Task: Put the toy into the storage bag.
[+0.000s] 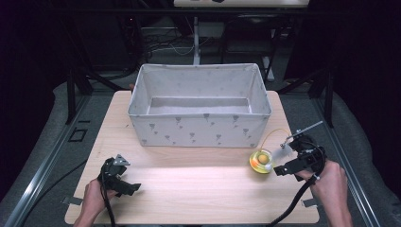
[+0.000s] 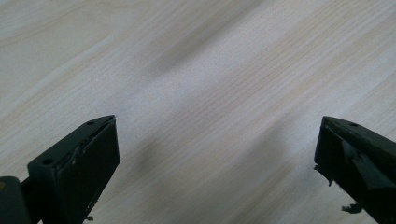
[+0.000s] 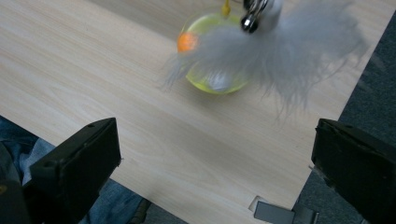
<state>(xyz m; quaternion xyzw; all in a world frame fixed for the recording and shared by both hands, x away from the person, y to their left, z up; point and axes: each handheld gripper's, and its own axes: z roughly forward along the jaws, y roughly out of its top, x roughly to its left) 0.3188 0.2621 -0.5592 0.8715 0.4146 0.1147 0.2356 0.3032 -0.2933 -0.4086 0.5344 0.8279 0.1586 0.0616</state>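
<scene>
The right gripper (image 3: 215, 163) stands with its jaws spread wide and nothing between them; in its own view they frame bare wood, with the cat toy just ahead. The left gripper (image 2: 217, 163) is just as wide open and empty, over plain tabletop with nothing within reach.

In the high view the right gripper (image 1: 295, 158) sits at the table's right side, right beside the toy, while the left gripper (image 1: 124, 182) rests near the front left corner, well apart from it.

The cat toy (image 1: 261, 161) lies on the wooden table (image 1: 198, 189) in front of the fabric storage box (image 1: 201, 132), near the box's right front corner. It looks like a small translucent yellow dish-shaped base (image 3: 219, 81) with an orange ball (image 3: 187, 42), a thin yellow springy wire (image 1: 272, 135) arching up from it, and a grey feather tuft (image 3: 280, 60) with a small metal bell (image 3: 250, 23) at the wire's end.

It is probably very light. The base looks hard, smooth plastic and may skid or tip; the wire will flex and sway; the feather is soft and gives no firm grip. The best hold is likely across the rim of the base, or low on the wire where it joins the base.
</scene>
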